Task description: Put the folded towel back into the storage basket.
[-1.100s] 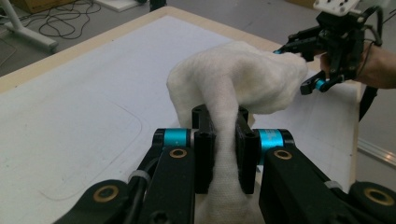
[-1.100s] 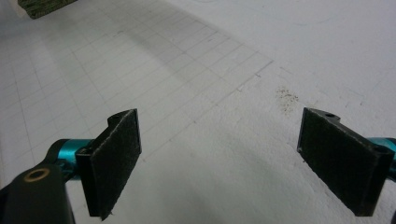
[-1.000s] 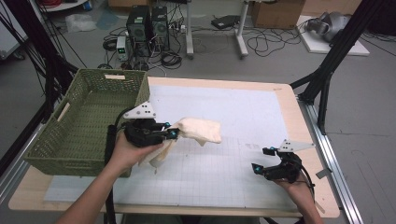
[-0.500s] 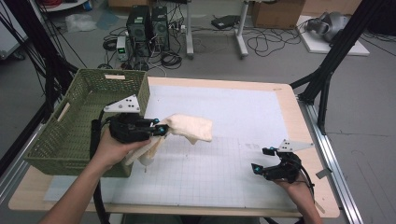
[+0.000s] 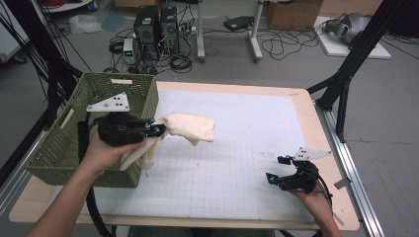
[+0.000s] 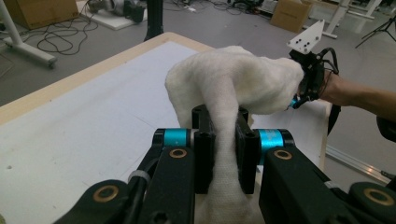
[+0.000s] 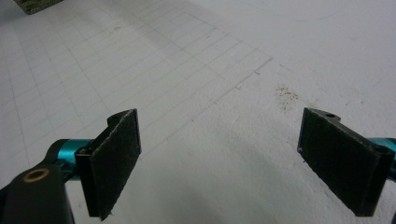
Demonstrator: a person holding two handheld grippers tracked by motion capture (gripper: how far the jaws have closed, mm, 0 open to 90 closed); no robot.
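Note:
A cream towel (image 5: 190, 125) hangs in the air beside the green wicker basket (image 5: 59, 148), pinched by my left gripper (image 5: 157, 129). In the left gripper view the towel (image 6: 233, 79) bulges above the black jaws, and my left gripper (image 6: 223, 149) is shut on a fold of it. Part of the cloth droops below the hand against the basket's right wall. My right gripper (image 5: 276, 169) rests low over the white gridded mat (image 5: 232, 163) near the front right. In the right gripper view my right gripper (image 7: 219, 161) stands open with nothing between its pads (image 7: 116, 154).
The basket stands on the table's left side, its rim (image 5: 121, 76) level with my left hand. The wooden table edge (image 5: 306, 113) borders the mat on the right. Black frame legs, computers and cables are on the floor beyond. The other hand's gripper (image 6: 310, 70) sits behind the towel.
My left hand has carried the towel leftward and upward toward the basket. The right hand has kept still with its jaws wide.

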